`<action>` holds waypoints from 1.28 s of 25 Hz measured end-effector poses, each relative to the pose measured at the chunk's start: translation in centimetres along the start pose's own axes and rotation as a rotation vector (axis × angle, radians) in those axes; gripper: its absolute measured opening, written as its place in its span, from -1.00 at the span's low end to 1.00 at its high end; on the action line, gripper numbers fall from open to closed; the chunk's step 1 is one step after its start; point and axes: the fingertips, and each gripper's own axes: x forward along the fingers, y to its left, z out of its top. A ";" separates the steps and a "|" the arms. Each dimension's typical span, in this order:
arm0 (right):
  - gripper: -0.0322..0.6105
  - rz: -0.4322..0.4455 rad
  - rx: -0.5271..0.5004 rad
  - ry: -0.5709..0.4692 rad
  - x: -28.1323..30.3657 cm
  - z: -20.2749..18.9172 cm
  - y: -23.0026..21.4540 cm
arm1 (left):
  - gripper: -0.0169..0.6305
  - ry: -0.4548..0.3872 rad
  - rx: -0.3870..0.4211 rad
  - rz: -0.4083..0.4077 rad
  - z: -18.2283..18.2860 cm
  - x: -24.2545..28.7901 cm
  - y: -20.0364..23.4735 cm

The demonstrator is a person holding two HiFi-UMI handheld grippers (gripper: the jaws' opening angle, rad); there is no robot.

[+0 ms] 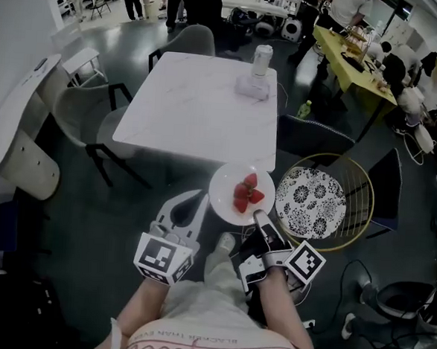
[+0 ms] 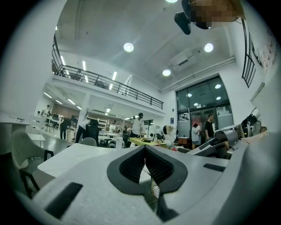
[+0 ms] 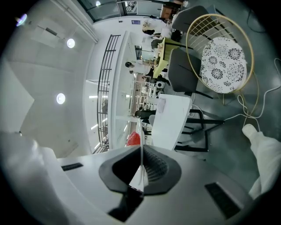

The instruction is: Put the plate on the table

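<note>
A white plate [image 1: 229,187] carrying red strawberries [image 1: 246,193] hangs in the air just short of the near right corner of the white table [image 1: 197,109]. My right gripper [image 1: 261,217] is shut on the plate's near rim. In the right gripper view the plate [image 3: 140,132] shows edge-on between the jaws of the right gripper [image 3: 141,163], with a strawberry [image 3: 133,139] to its left. My left gripper [image 1: 184,211] is left of the plate and apart from it. In its own view the left gripper [image 2: 145,161] is shut with nothing in it.
A clear bottle [image 1: 262,61] stands on a white base at the table's far right. A gold wire chair with a patterned cushion [image 1: 311,200] is right of the plate. Grey chairs [image 1: 77,115] flank the table. People stand and sit at a yellow table [image 1: 351,64] far behind.
</note>
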 end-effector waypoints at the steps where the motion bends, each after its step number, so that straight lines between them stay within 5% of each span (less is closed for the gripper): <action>1: -0.86 -0.001 -0.002 -0.001 0.9 0.6 0.0 | -0.94 0.004 0.001 0.001 -0.1 1.0 0.5; 20: -0.86 -0.053 0.006 0.039 19.8 15.1 -1.3 | -0.94 0.031 -0.012 0.052 0.1 22.3 9.8; 32: -0.86 -0.114 -0.042 0.053 29.4 19.6 -3.8 | -0.94 0.100 -0.055 0.022 -3.0 30.1 14.5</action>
